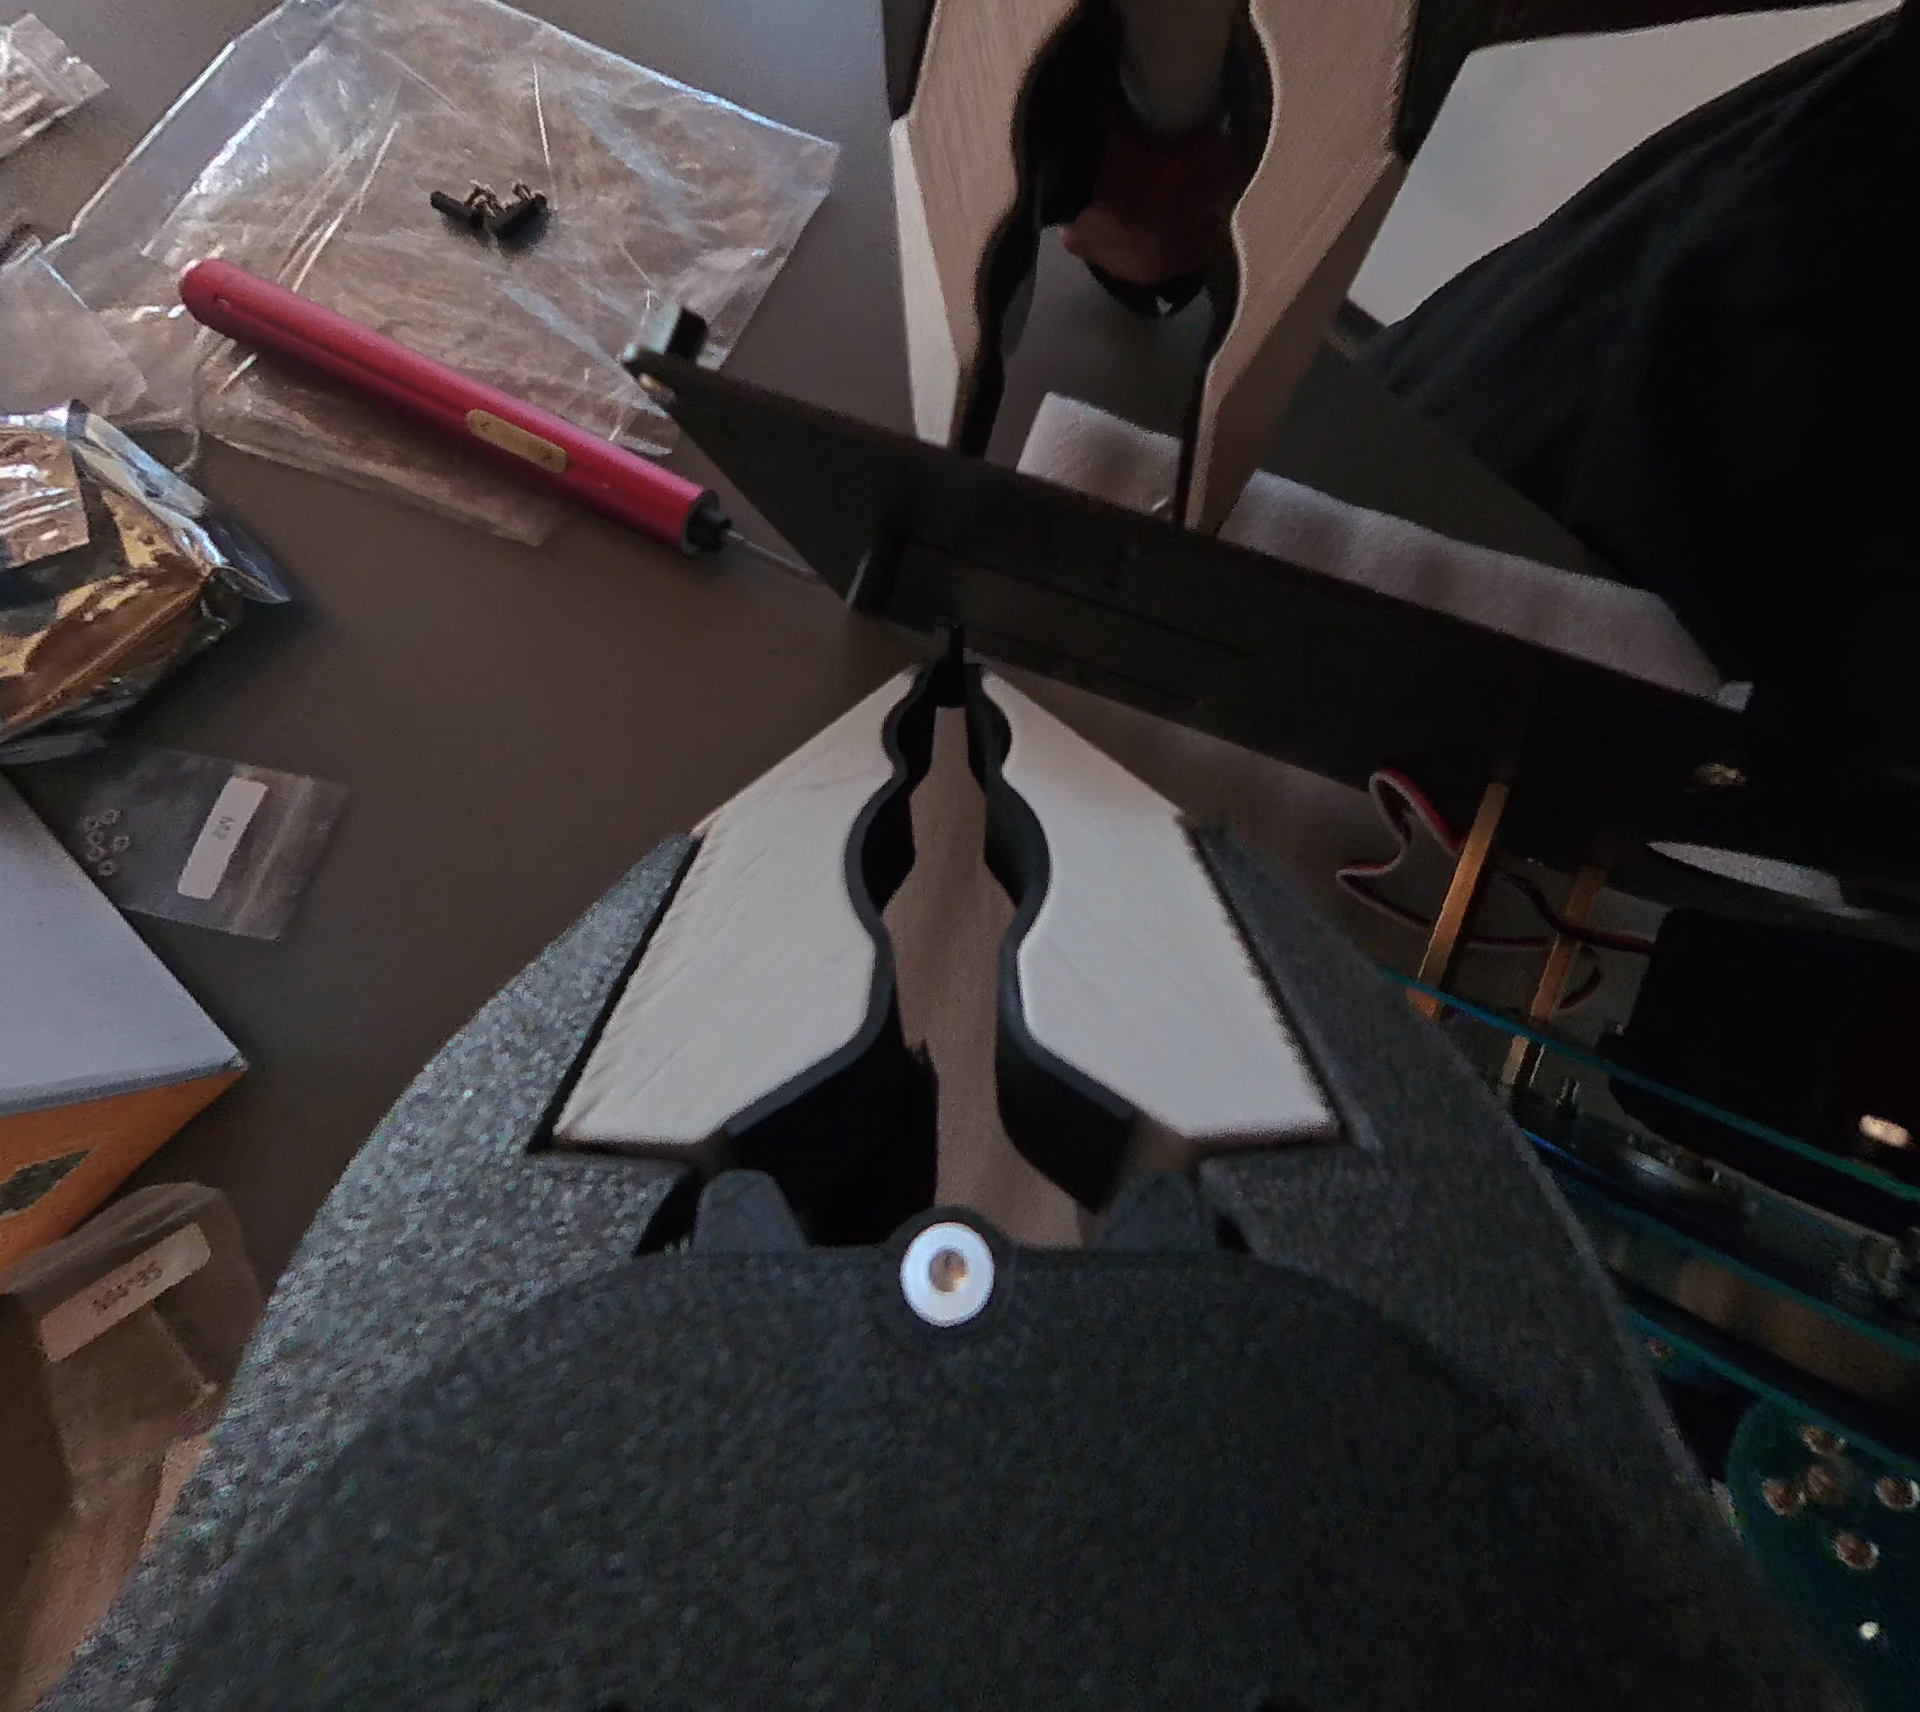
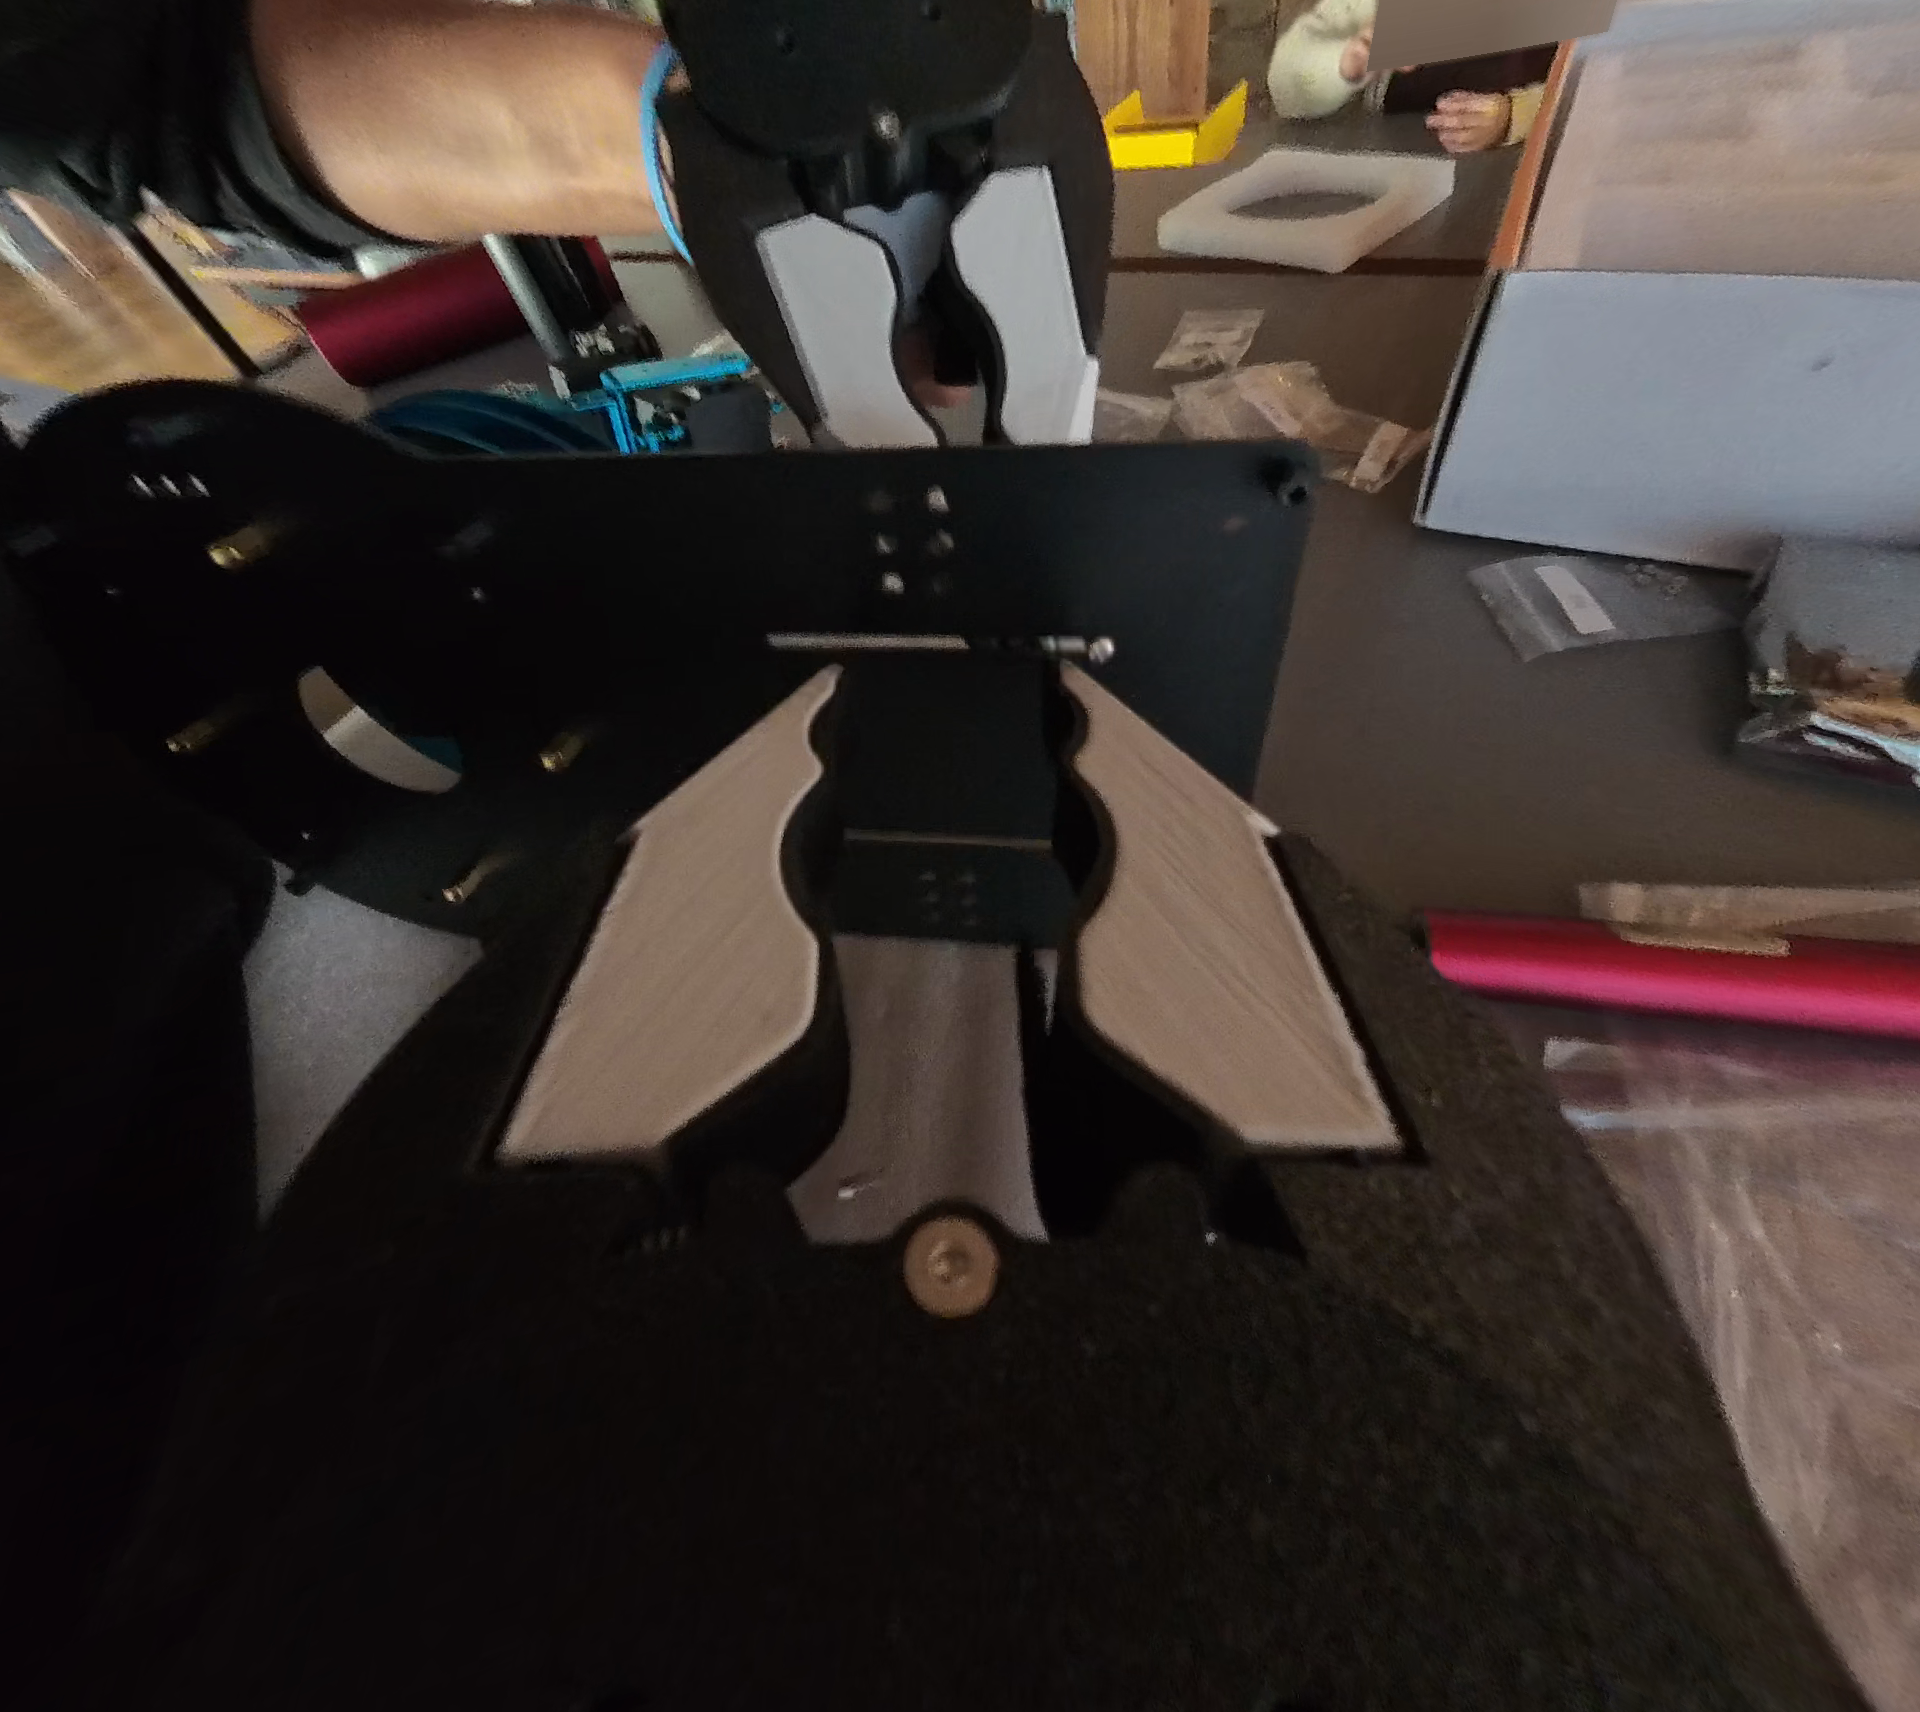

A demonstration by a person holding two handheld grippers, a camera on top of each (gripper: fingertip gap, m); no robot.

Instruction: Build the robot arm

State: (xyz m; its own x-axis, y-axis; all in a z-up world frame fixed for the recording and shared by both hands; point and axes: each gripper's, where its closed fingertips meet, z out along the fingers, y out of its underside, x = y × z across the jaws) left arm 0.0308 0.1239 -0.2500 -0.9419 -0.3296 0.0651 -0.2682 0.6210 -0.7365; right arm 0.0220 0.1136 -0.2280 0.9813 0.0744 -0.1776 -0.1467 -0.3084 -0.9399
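A flat black plate point(image 1: 1195, 613) with small holes is held up over the table; in the right wrist view point(image 2: 675, 582) it faces me. My left gripper point(image 1: 951, 675) is shut on one edge of it, and shows at the plate's top edge in the right wrist view point(image 2: 940, 426). My right gripper point(image 2: 951, 675) has its fingers set apart against the two sides of a small black bracket point(image 2: 945, 779) at the plate's face. A small metal pin point(image 2: 1081, 649) lies just beyond its fingertips. In the left wrist view the right gripper point(image 1: 1086, 467) comes down from above onto the plate's far edge.
A red pen-shaped driver point(image 1: 447, 405) lies on a clear bag point(image 1: 468, 104) holding small black screws point(image 1: 488, 202). A foil bag point(image 1: 83, 561) sits at the left and white foam point(image 1: 1403, 561) beyond the plate. A green circuit board point(image 1: 1818, 1506), a round black plate with brass standoffs point(image 2: 156, 623), a white box point(image 2: 1683, 415). My left and right fingertips are right by each other.
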